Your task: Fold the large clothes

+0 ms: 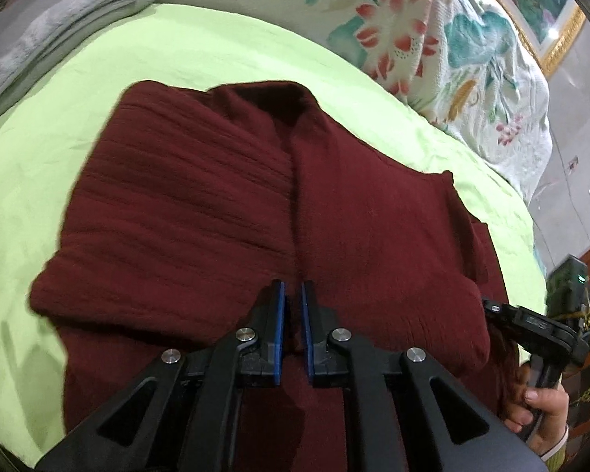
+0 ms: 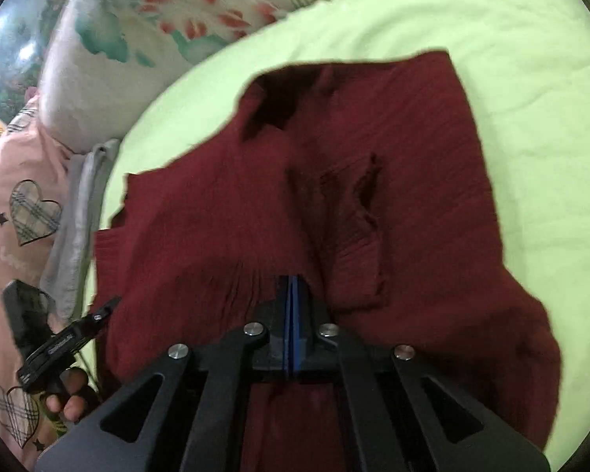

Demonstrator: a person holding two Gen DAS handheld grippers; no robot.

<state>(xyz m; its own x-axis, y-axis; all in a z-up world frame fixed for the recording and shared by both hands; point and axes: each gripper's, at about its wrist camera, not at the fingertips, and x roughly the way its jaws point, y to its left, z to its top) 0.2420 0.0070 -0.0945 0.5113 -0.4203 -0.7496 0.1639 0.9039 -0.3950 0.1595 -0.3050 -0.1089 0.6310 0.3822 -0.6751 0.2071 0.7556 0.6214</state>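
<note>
Left wrist view shows your left gripper [image 1: 293,287] with a narrow gap between the blue pads, nothing pinched, over the maroon sweater [image 1: 216,204]. Your right gripper [image 2: 293,281] has its pads pressed together, empty. The sweater lies on the green sheet [image 2: 511,59]; a floral quilt [image 1: 432,39] sits at 1 o'clock.

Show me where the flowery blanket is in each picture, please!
Left wrist view: the flowery blanket fills the upper right, behind the green sheet.
Right wrist view: the flowery blanket sits in the upper left, blurred.
Shared landmark: the dark red sweater lies in the middle of both views.
</note>
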